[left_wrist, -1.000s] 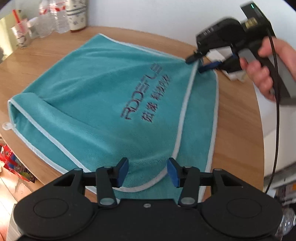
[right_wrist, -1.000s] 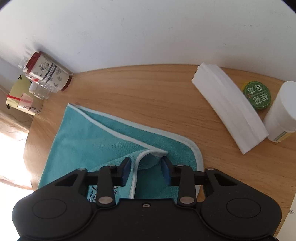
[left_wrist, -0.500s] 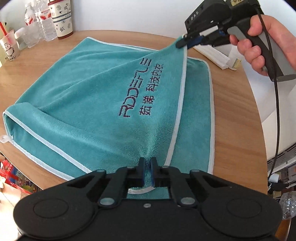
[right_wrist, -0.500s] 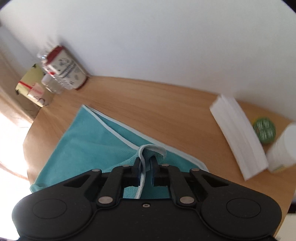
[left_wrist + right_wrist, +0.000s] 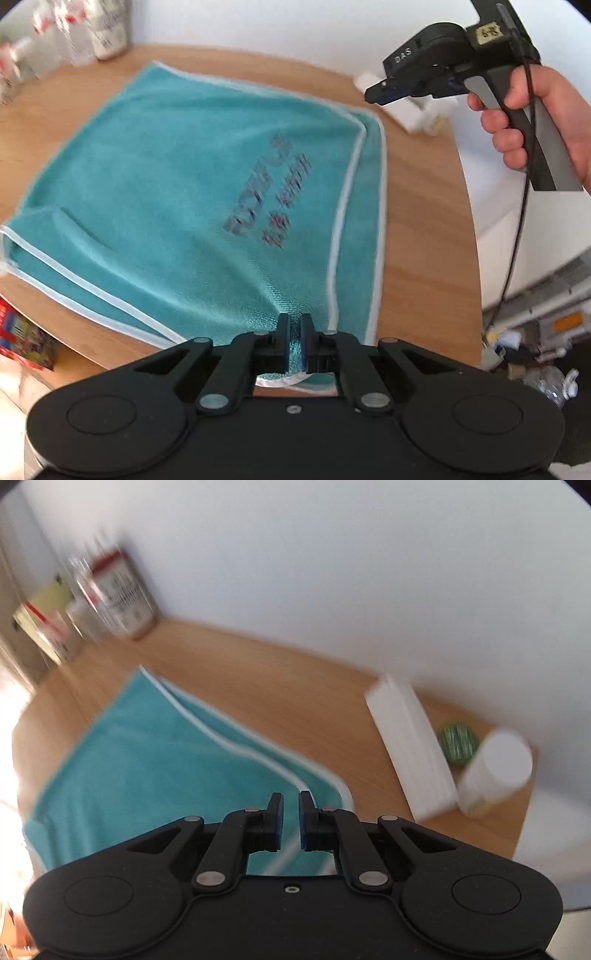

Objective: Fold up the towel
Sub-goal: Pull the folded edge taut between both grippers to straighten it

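Teal terry cloth is pinched between the blue pads of the left gripper [image 5: 294, 343], whose jaws are closed on the near edge of the towel [image 5: 177, 192], close to its near right corner. From that clamped point the fabric rises in a small peak, and the remainder of the towel lies spread on the wooden bench [image 5: 421, 236]. White piping runs along the towel edges, and two parallel piped edges on the right side show one layer lying over another. Dark printed lettering sits on the upper layer but is too blurred to read. The right gripper [image 5: 290, 818] stands slightly open, with a narrow gap between its pads and no fabric between them. In the left wrist view, the right gripper [image 5: 375, 94] is raised above the far right corner of the towel, apart from the cloth, and is held by a hand [image 5: 532, 122] wrapped around its grey handle. A black cable [image 5: 517, 236] hangs down from that handle. Beyond the far right corner of the towel, a flat white block [image 5: 410, 749] rests on the bench, with a green-lidded tin [image 5: 458, 744] and a white cylindrical container [image 5: 495, 768] just beside it. Bottles and a patterned cup [image 5: 122, 594] stand at the far left of the bench, against the white wall [image 5: 332, 561].
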Action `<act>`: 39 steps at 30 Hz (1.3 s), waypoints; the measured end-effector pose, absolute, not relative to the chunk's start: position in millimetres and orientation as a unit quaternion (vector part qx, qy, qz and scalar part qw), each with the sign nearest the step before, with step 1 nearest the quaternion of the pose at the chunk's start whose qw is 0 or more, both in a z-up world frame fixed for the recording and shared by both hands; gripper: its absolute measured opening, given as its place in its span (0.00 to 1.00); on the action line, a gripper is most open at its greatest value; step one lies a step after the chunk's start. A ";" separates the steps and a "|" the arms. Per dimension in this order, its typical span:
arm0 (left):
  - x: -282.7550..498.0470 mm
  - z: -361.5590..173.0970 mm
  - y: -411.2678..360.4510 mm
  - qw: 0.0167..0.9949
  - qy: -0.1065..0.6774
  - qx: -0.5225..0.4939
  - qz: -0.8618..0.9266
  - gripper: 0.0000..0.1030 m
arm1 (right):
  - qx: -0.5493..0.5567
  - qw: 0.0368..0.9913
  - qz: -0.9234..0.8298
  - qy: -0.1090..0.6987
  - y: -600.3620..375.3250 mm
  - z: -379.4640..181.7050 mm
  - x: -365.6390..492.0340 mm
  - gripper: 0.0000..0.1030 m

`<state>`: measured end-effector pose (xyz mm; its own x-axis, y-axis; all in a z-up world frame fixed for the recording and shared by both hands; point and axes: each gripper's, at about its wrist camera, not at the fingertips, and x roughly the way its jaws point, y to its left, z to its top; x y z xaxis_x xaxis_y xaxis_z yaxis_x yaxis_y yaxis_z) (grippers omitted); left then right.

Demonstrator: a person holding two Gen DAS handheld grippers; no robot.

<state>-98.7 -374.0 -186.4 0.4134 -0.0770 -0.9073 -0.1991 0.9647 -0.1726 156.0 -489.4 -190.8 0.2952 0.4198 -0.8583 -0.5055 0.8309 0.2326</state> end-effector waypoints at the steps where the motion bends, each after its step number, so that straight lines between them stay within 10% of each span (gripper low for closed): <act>1: -98.1 -189.5 -375.5 0.830 0.542 -0.126 0.035 0.04 | -0.041 0.803 0.284 0.523 -490.4 -195.5 157.6 0.08; 14: -94.4 -197.3 -373.7 0.823 0.553 -0.124 0.036 0.05 | -0.069 0.798 0.313 0.510 -463.9 -215.6 181.4 0.22; 17: -93.6 -198.9 -370.3 0.818 0.559 -0.130 0.038 0.05 | -0.109 0.793 0.328 0.502 -455.2 -215.8 171.4 0.05; 39: -98.1 -148.0 -366.4 0.821 0.554 -0.138 -0.003 0.03 | -0.068 0.825 0.356 0.433 -473.5 -140.2 153.2 0.04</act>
<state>-98.1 -366.4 -148.0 0.3858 -0.1581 -0.9090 -0.1475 0.9620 -0.2299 153.2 -473.5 -140.2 0.3720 0.5288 -0.7629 -0.6469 0.7371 0.1954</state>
